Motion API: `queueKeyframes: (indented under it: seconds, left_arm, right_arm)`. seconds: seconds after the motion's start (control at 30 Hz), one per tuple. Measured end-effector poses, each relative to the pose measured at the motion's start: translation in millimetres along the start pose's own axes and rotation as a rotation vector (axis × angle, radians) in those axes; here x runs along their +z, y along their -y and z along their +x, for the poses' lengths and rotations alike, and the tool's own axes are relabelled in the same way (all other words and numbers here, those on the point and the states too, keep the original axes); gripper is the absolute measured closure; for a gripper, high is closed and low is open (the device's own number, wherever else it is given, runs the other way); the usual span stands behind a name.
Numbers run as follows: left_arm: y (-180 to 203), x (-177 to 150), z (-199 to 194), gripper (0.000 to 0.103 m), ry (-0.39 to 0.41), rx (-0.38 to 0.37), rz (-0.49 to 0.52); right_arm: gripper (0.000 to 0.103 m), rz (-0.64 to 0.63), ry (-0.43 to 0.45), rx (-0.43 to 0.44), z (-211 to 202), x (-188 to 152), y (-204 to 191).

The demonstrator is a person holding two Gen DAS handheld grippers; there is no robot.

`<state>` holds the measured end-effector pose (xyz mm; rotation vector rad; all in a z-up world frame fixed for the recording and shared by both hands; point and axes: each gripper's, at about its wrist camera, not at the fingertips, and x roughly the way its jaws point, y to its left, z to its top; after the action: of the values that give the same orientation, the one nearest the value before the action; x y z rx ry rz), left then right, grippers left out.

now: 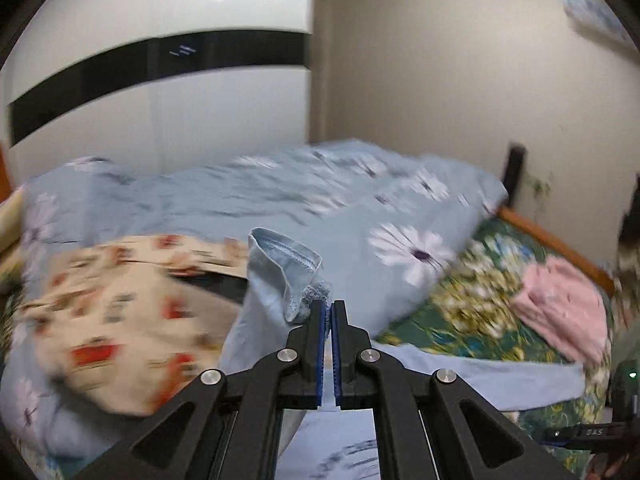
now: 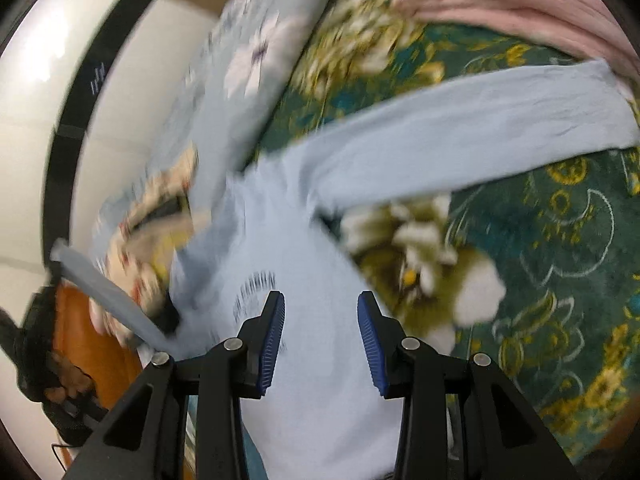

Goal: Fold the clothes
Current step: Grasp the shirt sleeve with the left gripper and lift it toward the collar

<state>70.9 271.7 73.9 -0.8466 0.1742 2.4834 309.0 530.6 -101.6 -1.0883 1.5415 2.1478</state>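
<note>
Left wrist view: left gripper (image 1: 329, 308), jaws pressed together on the cuff end of one sleeve of a pale blue long-sleeved top (image 1: 276, 280), the cloth lifted clear of the bed and bunched above the fingertips. Right wrist view: right gripper (image 2: 321, 312), jaws spread and holding nothing, poised over the chest of the same top (image 2: 304, 264) where a dark printed mark shows; the other sleeve (image 2: 480, 120) lies stretched flat across the green floral bedspread (image 2: 560, 240). Also present — a blue daisy-print duvet (image 1: 320, 200) heaped at the back, a cream patterned cloth (image 1: 120, 300) to the left, a pink garment (image 1: 560, 308) by the wooden bed rail (image 1: 560, 244), just beside the flat sleeve's cuff. Risks, as judged: the pinch takes only a thin edge of cuff, so a quick swing could let it slip; with the body unpinned, pulling the sleeve across may drag the whole top askew and crease the fold; the raised sleeve might also snag the cream cloth — both views are blurred, so margins are uncertain.
</note>
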Motion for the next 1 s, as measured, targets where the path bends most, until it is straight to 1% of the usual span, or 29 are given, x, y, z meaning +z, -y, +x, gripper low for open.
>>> queueKeyframes:
  seconds: [0.07, 0.17, 0.23, 0.3, 0.43, 0.53, 0.63, 0.73, 0.83, 0.9, 0.93, 0.97, 1.0]
  left_arm:
    - [28, -6, 33, 0.100, -0.056, -0.018, 0.035]
    - [74, -29, 80, 0.100, -0.144, -0.025, 0.102]
    - [98, -47, 108, 0.100, -0.206, -0.020, 0.137]
    - [110, -60, 127, 0.100, -0.256, -0.012, 0.145]
    - [135, -85, 165, 0.100, -0.356, 0.005, 0.161]
    - [150, -94, 173, 0.100, -0.382, -0.029, 0.184]
    - [164, -98, 175, 0.100, -0.384, -0.070, 0.230]
    - [164, -93, 175, 0.100, -0.393, -0.101, 0.189]
    - [167, -86, 172, 0.100, -0.399, -0.122, 0.195]
    - [178, -86, 173, 0.098, -0.426, -0.140, 0.289]
    - [181, -88, 177, 0.096, -0.448, -0.129, 0.331]
    - [184, -91, 181, 0.096, -0.471, -0.115, 0.363]
    - [180, -92, 183, 0.096, -0.491, -0.118, 0.352]
  right_arm:
    - [0.064, 0.084, 0.056, 0.040, -3, 2, 17]
    - [0.064, 0.164, 0.101, 0.075, -5, 7, 35]
    - [0.064, 0.215, 0.108, 0.108, -4, 8, 45]
    - [0.064, 0.252, 0.111, 0.129, -2, 10, 52]
    - [0.064, 0.289, 0.110, 0.141, 2, 12, 58]
    - [0.064, 0.290, 0.093, 0.136, 7, 14, 60]
    - [0.064, 0.294, 0.078, 0.132, 12, 14, 61]
    - [0.064, 0.299, 0.075, 0.135, 13, 14, 62]
    - [0.064, 0.312, 0.080, 0.149, 12, 13, 65]
    - [0.064, 0.327, 0.074, 0.154, 14, 13, 67]
    - [0.064, 0.332, 0.069, 0.153, 15, 14, 67]
    - [0.064, 0.333, 0.065, 0.148, 16, 14, 67]
    - [0.064, 0.331, 0.062, 0.141, 16, 14, 66]
